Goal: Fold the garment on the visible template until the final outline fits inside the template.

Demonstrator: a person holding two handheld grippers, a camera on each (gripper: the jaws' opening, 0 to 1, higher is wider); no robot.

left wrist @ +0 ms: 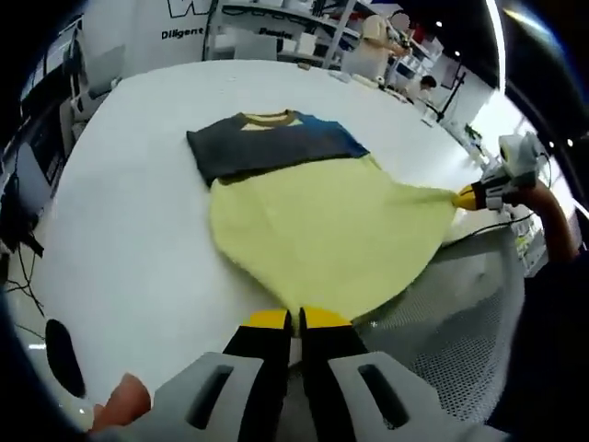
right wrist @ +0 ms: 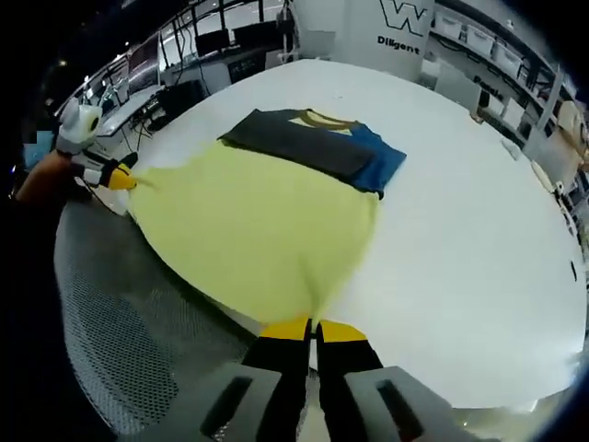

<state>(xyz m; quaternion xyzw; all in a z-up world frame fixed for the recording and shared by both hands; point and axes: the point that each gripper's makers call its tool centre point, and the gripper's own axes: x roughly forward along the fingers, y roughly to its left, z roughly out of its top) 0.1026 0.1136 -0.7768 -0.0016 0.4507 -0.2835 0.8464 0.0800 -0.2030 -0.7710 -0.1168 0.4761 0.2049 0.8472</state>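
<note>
A lab or industrial test hall rather than a home; a large white worktable [right wrist: 479, 239] stands in an open room with bright strip lights [left wrist: 497, 37] overhead; behind it a white wall panel [right wrist: 386, 28] carries dark printed lettering, partly readable as "Diligent"; metal shelving racks [left wrist: 304, 28] hold boxes and gear; further desks with monitors [right wrist: 212, 41] line one side, and cables [left wrist: 23, 276] trail down by the table edge; people [left wrist: 377, 32] are at benches in the background; perforated metal flooring or mesh [right wrist: 120, 322] lies beside the table
</note>
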